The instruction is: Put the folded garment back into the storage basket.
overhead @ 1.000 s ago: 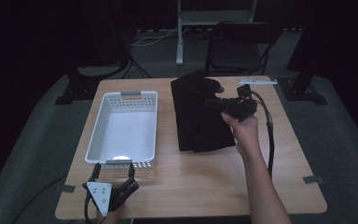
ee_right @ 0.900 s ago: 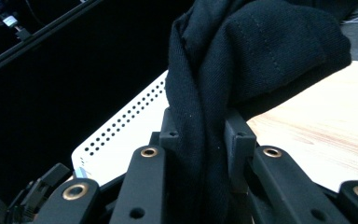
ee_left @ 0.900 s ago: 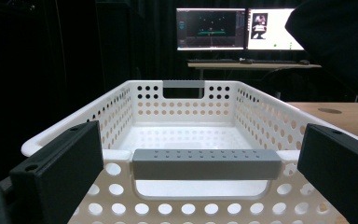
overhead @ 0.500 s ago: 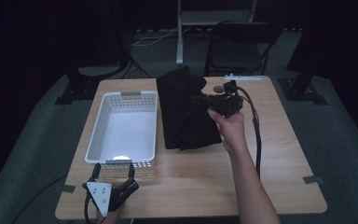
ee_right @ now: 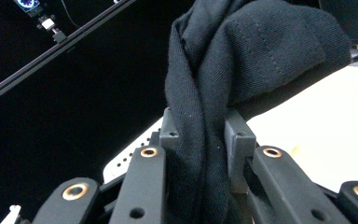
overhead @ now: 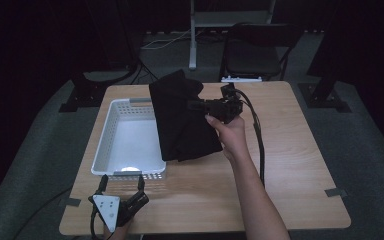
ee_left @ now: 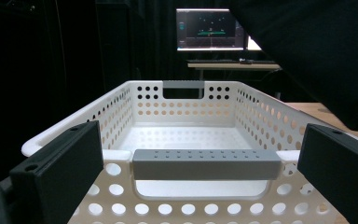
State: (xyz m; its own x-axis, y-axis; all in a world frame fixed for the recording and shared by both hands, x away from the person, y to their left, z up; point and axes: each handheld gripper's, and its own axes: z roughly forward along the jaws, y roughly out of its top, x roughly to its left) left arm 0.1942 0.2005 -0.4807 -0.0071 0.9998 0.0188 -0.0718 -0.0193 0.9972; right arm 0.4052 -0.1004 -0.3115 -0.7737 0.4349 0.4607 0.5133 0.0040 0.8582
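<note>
A black cloth (overhead: 182, 117) hangs above the table, bunched and draped, its left part over the right rim of a white perforated basket (overhead: 111, 145). My right gripper (overhead: 196, 105) is shut on the black cloth (ee_right: 200, 140), which is pinched tight between its jaws. The basket (ee_left: 186, 116) is empty, with a grey handle (ee_left: 206, 164) on its near end. My left gripper (overhead: 122, 182) rests open at the table's front edge, just short of that handle. The cloth (ee_left: 317, 51) looms at the upper right in the left gripper view.
The wooden table (overhead: 290, 165) has bare room to the right of the cloth. A black cable (overhead: 257, 140) trails from the right gripper along the forearm. A dark chair (overhead: 257, 50) and stand bases sit behind the table. A lit monitor (ee_left: 212, 29) glows far back.
My right gripper has carried the black cloth up and to the left, from the table's middle to over the basket's right rim. The left gripper has stayed put.
</note>
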